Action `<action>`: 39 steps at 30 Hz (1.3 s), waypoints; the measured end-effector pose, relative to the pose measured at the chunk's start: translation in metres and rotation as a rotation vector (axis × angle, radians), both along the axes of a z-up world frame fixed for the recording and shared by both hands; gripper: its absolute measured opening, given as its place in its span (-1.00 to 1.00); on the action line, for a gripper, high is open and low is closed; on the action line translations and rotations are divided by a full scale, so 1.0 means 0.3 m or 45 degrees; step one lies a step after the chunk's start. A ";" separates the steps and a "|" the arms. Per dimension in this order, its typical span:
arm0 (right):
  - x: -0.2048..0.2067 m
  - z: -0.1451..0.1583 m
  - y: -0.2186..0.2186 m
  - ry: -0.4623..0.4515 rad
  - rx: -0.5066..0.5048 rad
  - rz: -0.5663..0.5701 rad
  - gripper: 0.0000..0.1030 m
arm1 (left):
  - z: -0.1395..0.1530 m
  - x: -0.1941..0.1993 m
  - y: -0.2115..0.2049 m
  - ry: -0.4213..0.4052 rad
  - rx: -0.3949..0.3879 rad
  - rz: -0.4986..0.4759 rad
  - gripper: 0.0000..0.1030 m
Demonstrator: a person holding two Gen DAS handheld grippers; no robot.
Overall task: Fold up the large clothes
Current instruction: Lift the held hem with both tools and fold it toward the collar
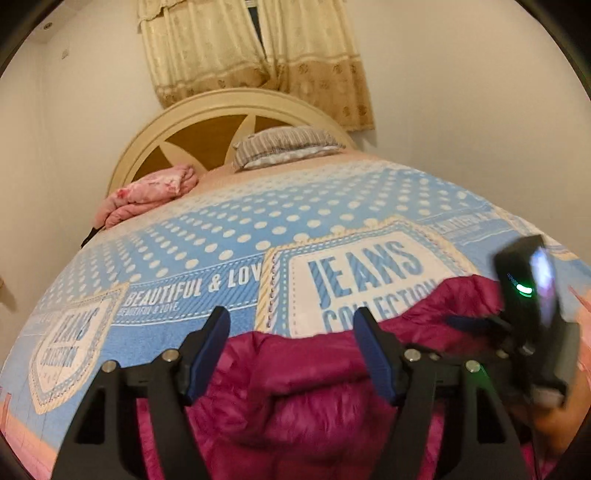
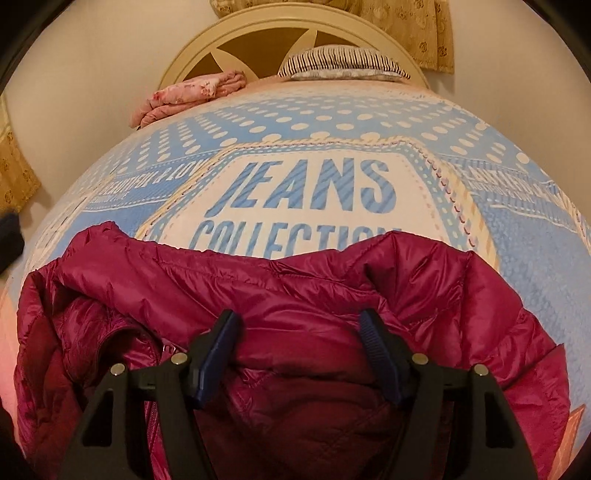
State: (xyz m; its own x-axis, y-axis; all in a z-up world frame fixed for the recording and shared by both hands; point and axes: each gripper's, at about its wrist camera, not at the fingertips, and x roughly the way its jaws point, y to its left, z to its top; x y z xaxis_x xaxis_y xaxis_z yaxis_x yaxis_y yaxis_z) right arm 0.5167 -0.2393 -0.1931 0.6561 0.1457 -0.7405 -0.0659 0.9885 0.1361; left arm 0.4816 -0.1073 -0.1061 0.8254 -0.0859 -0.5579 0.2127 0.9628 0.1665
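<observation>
A magenta puffer jacket [image 2: 295,280] lies rumpled on the near part of the bed, its zipper edge at the left. It also shows in the left wrist view [image 1: 295,376]. My left gripper [image 1: 291,325] is open and empty, its jaws spread wide just above the jacket's near left part. My right gripper [image 2: 301,325] is open and empty, its jaws spread over the jacket's middle. The right gripper's body [image 1: 528,317], with a green light, shows blurred at the right of the left wrist view.
The bed carries a blue polka-dot cover [image 2: 325,122] printed "JEANS COLLECTION". A folded pink blanket [image 2: 192,92] and a striped pillow [image 2: 343,62] lie by the cream headboard [image 2: 258,33]. Beige curtains [image 1: 258,55] hang on the wall behind.
</observation>
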 end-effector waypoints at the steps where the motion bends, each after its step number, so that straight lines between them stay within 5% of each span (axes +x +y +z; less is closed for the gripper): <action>1: -0.001 -0.001 -0.008 -0.003 0.020 0.001 0.34 | -0.034 0.038 -0.009 0.042 0.043 0.041 0.39; 4: -0.002 -0.004 -0.029 -0.012 0.073 0.000 0.35 | -0.137 0.104 -0.002 0.127 0.126 0.139 0.33; 11: -0.004 -0.007 -0.024 -0.013 0.070 0.001 0.35 | -0.282 0.135 0.020 0.290 0.115 0.133 0.34; 19: 0.008 -0.018 0.028 0.020 -0.068 -0.003 0.37 | -0.300 0.155 0.021 0.331 0.096 0.141 0.47; 39: 0.013 -0.025 0.042 0.027 -0.127 -0.008 0.38 | -0.299 0.155 0.025 0.325 0.094 0.161 0.54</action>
